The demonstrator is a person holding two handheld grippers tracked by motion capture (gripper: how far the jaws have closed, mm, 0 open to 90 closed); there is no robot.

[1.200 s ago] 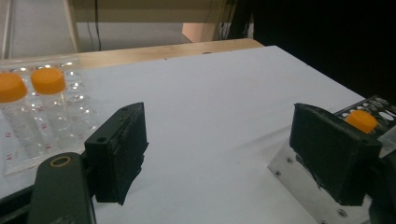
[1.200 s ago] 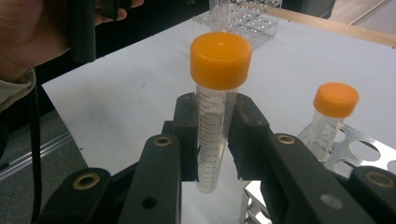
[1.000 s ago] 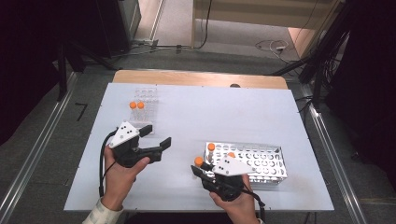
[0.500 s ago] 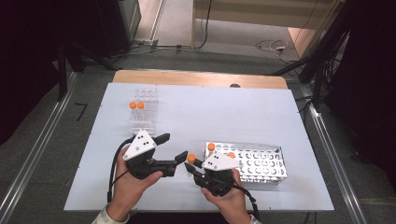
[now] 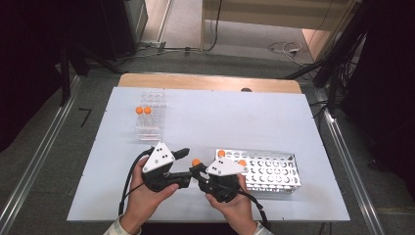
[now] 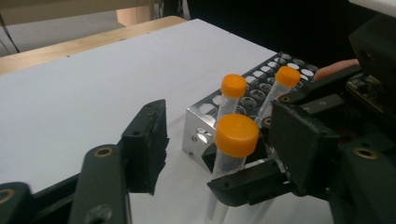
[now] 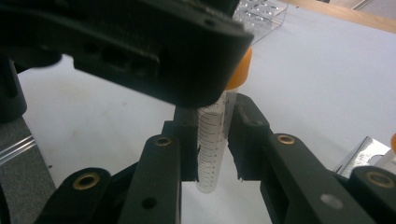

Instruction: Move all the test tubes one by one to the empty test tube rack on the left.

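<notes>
From above, the two hand-held grippers met near the front edge of the white bench (image 5: 205, 112), just left of the metal rack (image 5: 274, 171). The right hand-held gripper (image 5: 198, 172) held an orange-capped tube (image 5: 196, 162) upright. Its own view showed what the high view could not: both pads clamped flat on the graduated, clear body of the tube (image 7: 211, 140), jaws fully closed on it, the cap partly hidden behind the other gripper's jaw.

The left hand-held gripper (image 5: 185, 166) had just been closing – its jaws stood about half open, one on either side of the tube. In its own view the tube (image 6: 233, 149) stood between them, the left pad (image 6: 149, 140) still clear of it; contact on the right side could not be judged.

That view also showed two more capped tubes (image 6: 232, 93) standing in the near corner of the rack (image 6: 198, 126). From above, a clear rack (image 5: 150, 115) with two orange caps stood well apart, toward the far left.
</notes>
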